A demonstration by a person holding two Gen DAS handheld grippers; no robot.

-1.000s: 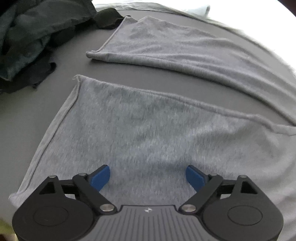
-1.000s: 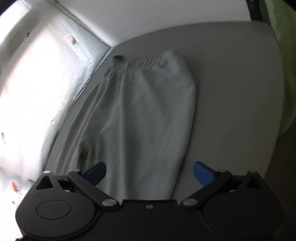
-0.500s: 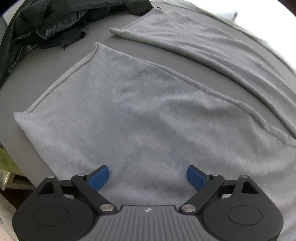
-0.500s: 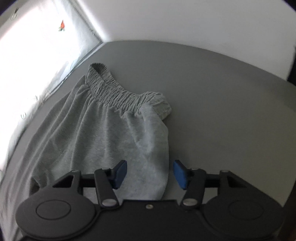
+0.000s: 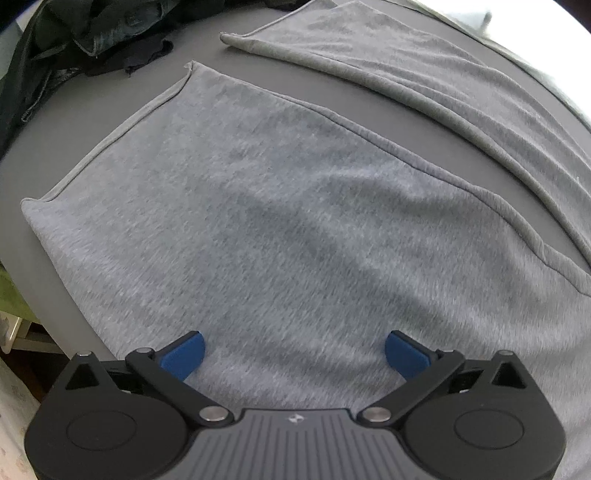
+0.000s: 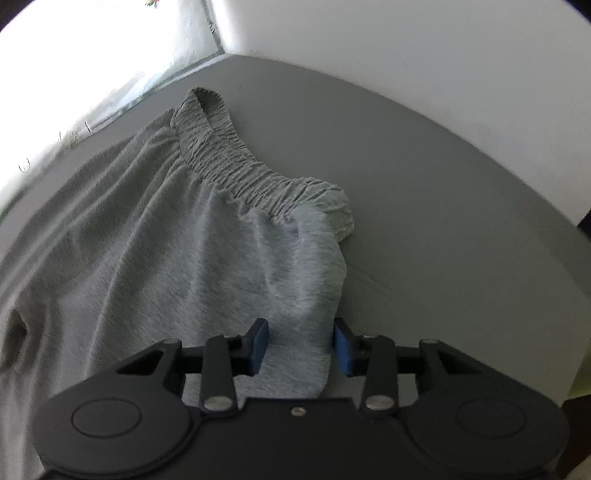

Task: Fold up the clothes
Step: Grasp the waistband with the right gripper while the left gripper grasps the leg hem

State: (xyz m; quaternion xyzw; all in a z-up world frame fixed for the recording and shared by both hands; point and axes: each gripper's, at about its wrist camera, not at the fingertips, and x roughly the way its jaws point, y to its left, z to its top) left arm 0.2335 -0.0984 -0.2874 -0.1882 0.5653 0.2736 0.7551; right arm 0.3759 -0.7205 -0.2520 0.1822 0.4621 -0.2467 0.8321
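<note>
Grey sweatpants lie flat on a grey table (image 6: 424, 184). In the left wrist view the near leg (image 5: 277, 206) spreads below me and the far leg (image 5: 424, 70) runs across the top right. My left gripper (image 5: 294, 350) hovers over the near leg, its jaws wide and still opening, nothing between them. In the right wrist view the gathered waistband (image 6: 236, 166) lies ahead. My right gripper (image 6: 300, 345) straddles the right side edge of the sweatpants (image 6: 184, 258) below the waistband. Its jaws are closing with a ridge of grey cloth between the blue pads.
A heap of dark clothes (image 5: 92, 29) sits at the table's far left corner. The table edge (image 5: 44, 295) falls away at lower left, with something green beyond. A white wall (image 6: 406, 48) and a bright curtained window (image 6: 92, 55) border the waistband end.
The left gripper moved over the near leg and rolled, so its hem now shows at left. The right gripper swung toward the waistband and its jaws narrowed around the pants' side edge.
</note>
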